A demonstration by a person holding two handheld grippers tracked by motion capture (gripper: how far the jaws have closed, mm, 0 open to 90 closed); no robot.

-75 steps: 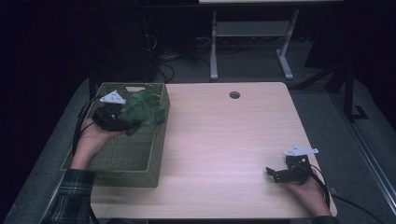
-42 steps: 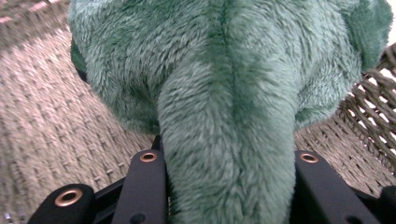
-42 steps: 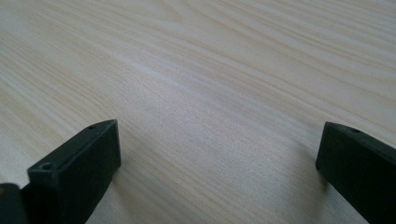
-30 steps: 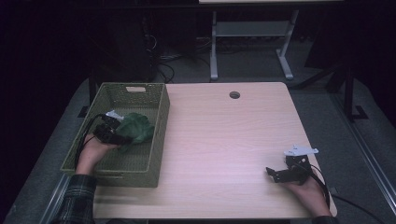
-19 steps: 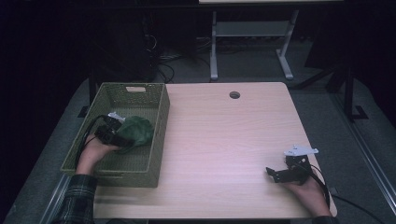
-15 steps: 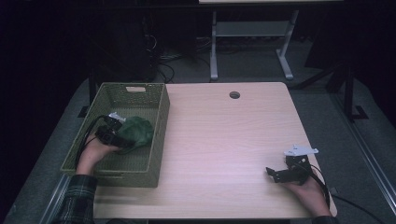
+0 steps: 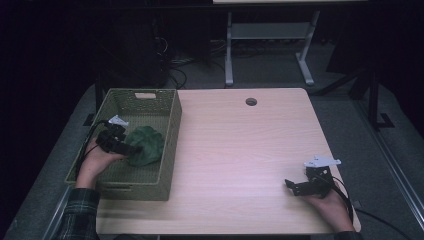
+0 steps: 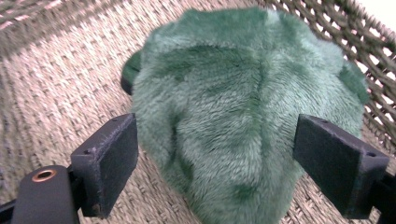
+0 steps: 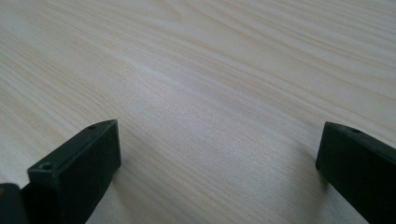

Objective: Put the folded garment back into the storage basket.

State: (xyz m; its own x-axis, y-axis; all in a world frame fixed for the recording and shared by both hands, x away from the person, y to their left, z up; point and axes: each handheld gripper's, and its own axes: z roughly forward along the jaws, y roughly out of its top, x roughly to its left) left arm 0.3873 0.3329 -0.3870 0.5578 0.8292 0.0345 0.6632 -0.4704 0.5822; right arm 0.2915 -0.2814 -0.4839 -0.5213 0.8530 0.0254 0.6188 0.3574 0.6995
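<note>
The green plush cloth (image 8: pixel 243 116) lies bunched on the floor of the woven basket (image 7: pixel 170 145), against its right wall. It looks light, soft and limp (thick short pile, deep folds), so it should squash under any squeeze and sag when lifted; a raised fold near the middle of the mound seems the surest place to pinch. The left gripper (image 8: pixel 224 163) straddles the near end with its jaws spread; they have just been opening, and the cloth sits between them, the pads at most brushing the pile. The basket is stiff olive wicker with a handle slot. On the pale wood-grain table (image 7: pixel 250 150) rests the right gripper (image 7: pixel 292 187), jaws apart, holding nothing.
</note>
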